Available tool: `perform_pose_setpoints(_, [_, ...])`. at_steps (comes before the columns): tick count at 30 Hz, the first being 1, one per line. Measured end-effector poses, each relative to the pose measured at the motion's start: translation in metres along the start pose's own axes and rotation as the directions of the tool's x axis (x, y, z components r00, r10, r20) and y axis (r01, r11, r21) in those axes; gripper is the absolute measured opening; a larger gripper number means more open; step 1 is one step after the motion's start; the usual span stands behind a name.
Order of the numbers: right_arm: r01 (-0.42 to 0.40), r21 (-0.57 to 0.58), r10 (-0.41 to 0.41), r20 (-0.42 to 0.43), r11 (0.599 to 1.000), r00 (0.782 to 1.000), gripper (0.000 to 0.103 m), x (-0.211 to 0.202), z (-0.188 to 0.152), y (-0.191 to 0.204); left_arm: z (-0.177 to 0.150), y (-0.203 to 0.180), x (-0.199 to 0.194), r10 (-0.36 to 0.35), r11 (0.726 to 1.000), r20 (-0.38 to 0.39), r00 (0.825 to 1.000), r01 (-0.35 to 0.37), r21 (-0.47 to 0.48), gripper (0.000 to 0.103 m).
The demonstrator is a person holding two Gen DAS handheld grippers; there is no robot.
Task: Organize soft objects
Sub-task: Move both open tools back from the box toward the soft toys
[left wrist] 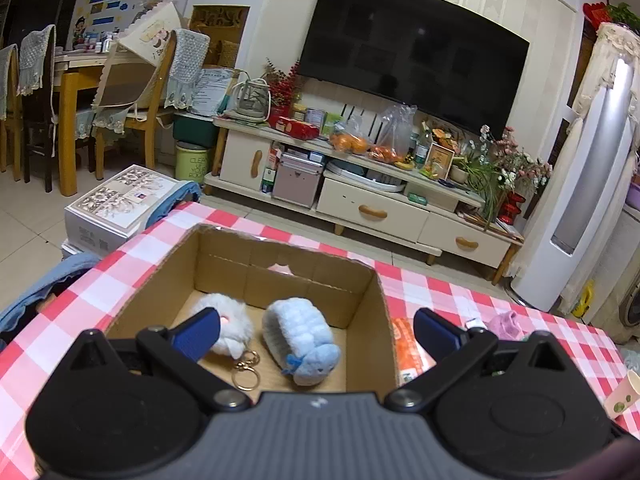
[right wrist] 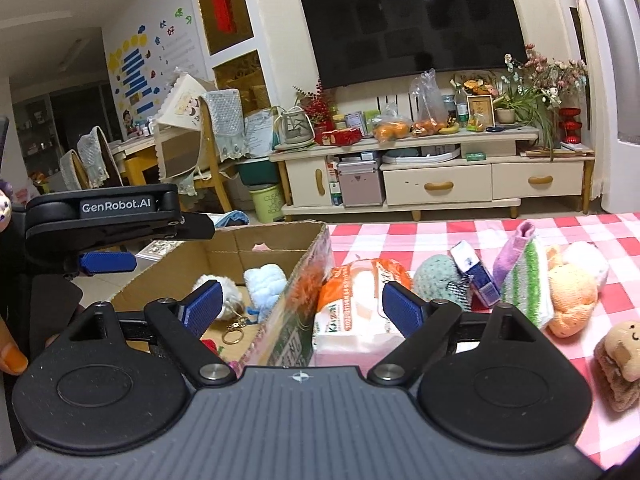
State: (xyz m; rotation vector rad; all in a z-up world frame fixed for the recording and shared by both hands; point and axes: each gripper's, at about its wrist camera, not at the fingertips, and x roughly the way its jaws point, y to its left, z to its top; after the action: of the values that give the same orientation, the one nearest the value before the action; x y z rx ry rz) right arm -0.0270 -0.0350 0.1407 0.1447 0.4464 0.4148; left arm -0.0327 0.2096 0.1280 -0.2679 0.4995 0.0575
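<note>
Both grippers stand wide open with nothing in them: the left gripper (left wrist: 316, 330) hangs over the near edge of the box (left wrist: 362, 320), and the right gripper (right wrist: 302, 306) points at the box's right wall and the tissue pack (right wrist: 352, 312) that lies against it. No earlier picture is given, so I only say how things stand. In the box, two soft things already lie side by side: a white puff (left wrist: 230, 322) with key rings (left wrist: 246, 370) on the left, a blue plush (left wrist: 300, 338) just to its right; something red shows at the near corner in the right view, too hidden to name. Outside, to the right on the checked cloth (right wrist: 440, 236), I count one tissue pack, one green ball (right wrist: 436, 280), one small blue carton (right wrist: 478, 276), one purple cloth (right wrist: 516, 256), one green-striped sponge (right wrist: 526, 284), one orange plush (right wrist: 572, 300) with a pale one behind it, and one brown plush (right wrist: 620, 360) nearest. The risks, as I judge them: the right gripper's left finger could catch the cardboard wall and shove the box toward the table's left edge; the two grippers sit close and could knock together; and the slick pack could slip from a shallow pinch.
</note>
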Motion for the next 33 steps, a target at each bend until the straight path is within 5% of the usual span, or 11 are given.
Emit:
perform_pose_setpoints(9, [0.057, -0.002, -0.057, 0.026, 0.998, 0.998, 0.103, -0.011, -0.006, -0.011, -0.014, -0.023, 0.006, -0.143, 0.989, -0.005, 0.990, 0.142, -0.048, 0.102])
perform_pose_setpoints(14, [0.113, 0.010, -0.113, 0.029, 0.994, 0.993, 0.103, -0.016, -0.008, -0.025, -0.028, -0.044, 0.012, -0.181, 0.983, -0.011, 0.983, 0.181, -0.001, 0.102])
perform_pose_setpoints(33, [0.263, 0.069, -0.265, 0.029, 0.962, 0.964, 0.103, -0.025, -0.021, -0.050, -0.033, -0.039, 0.013, 0.049, 0.997, -0.039, 0.998, -0.047, 0.062, 0.102])
